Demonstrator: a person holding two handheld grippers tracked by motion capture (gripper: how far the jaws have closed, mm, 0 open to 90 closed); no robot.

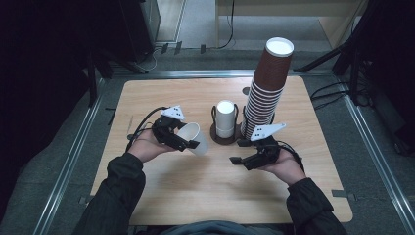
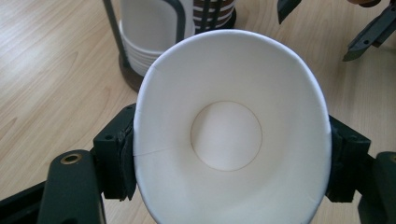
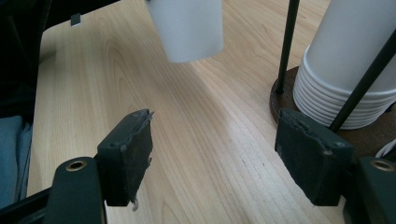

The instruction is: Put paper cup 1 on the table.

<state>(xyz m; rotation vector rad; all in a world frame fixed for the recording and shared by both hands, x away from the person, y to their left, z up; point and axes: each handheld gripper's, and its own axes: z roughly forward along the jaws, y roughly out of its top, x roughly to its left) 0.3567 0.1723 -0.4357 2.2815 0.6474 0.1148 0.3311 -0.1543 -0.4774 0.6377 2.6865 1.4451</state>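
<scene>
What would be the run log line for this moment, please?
left gripper: shut on white paper cup, squeezed oval | right gripper: open, nothing between fingers | cup holder: white stack inside | brown cup stack: upright

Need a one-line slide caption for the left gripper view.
Left tool clamps a white paper cup at its rim, mouth toward the camera, above the wooden table, cup holder behind.
</scene>
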